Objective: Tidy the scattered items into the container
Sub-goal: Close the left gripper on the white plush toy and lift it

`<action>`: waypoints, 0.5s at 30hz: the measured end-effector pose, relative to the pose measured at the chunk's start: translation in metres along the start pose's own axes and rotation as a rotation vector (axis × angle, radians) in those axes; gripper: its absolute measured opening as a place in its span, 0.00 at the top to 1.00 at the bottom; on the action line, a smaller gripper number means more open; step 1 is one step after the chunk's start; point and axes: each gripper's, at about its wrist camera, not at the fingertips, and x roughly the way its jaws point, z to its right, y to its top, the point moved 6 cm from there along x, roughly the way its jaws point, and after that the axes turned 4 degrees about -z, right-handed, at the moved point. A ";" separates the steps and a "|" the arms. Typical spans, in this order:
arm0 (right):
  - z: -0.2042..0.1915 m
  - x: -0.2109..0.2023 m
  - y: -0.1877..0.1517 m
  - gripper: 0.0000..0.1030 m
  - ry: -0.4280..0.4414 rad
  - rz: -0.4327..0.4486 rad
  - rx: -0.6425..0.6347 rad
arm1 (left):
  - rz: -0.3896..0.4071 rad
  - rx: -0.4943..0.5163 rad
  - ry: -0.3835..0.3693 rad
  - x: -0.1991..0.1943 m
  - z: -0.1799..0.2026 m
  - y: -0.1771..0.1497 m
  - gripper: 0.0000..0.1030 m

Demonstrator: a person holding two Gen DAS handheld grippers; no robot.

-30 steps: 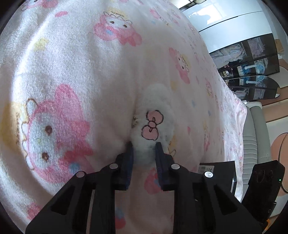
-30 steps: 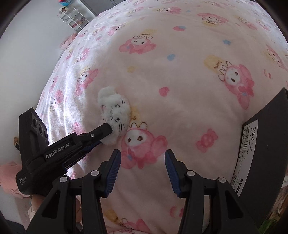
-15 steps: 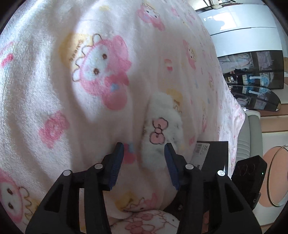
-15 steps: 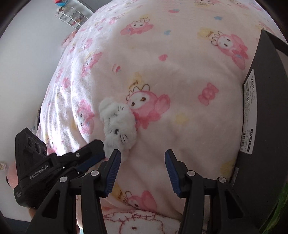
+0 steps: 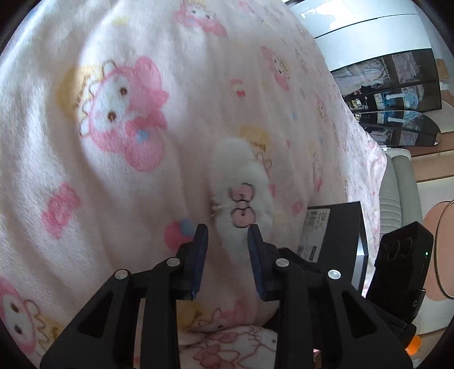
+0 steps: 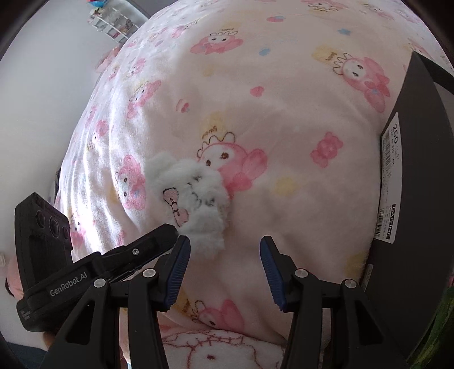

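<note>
A fluffy white plush cat with a pink bow point(image 5: 241, 187) lies on the pink cartoon-print blanket point(image 5: 119, 159). My left gripper point(image 5: 227, 235) has its jaws around the plush's near end, partly closed and touching its fur on both sides. In the right wrist view the plush point(image 6: 193, 193) lies just beyond my right gripper point(image 6: 224, 249), which is open and empty. The left gripper point(image 6: 161, 235) shows there, at the plush's lower left. A black box point(image 6: 411, 176), the container, stands at the right; it also shows in the left wrist view point(image 5: 334, 230).
The blanket covers a bed whose edge drops off to the right in the left wrist view. Dark shelves point(image 5: 391, 85) and a white wardrobe stand beyond. A white rack point(image 6: 113, 22) stands far back by the wall.
The left gripper opened, dropping the plush from its tight grip, then narrowed around its near end again. The plush turned so its bow faces the right camera. The right gripper stayed open.
</note>
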 end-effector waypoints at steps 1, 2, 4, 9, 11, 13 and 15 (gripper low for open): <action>0.000 0.000 0.000 0.53 0.005 0.000 0.005 | 0.008 -0.003 -0.016 -0.002 -0.002 0.006 0.64; -0.002 0.004 0.002 0.52 0.002 -0.006 0.003 | 0.009 -0.012 -0.039 -0.003 -0.004 0.014 0.61; -0.002 0.013 0.003 0.51 -0.003 -0.033 0.002 | 0.034 -0.019 -0.069 0.000 -0.004 0.031 0.53; -0.015 0.029 -0.002 0.51 0.123 -0.104 0.012 | 0.068 -0.088 -0.005 0.020 -0.022 0.061 0.51; -0.022 0.033 -0.005 0.51 0.158 -0.124 -0.003 | 0.053 -0.071 -0.008 0.025 -0.020 0.063 0.64; -0.025 0.038 -0.006 0.51 0.160 -0.136 -0.008 | 0.055 -0.037 0.022 0.024 -0.018 0.059 0.77; -0.028 0.044 -0.006 0.51 0.173 -0.144 -0.006 | 0.045 -0.019 0.022 0.022 -0.015 0.051 0.78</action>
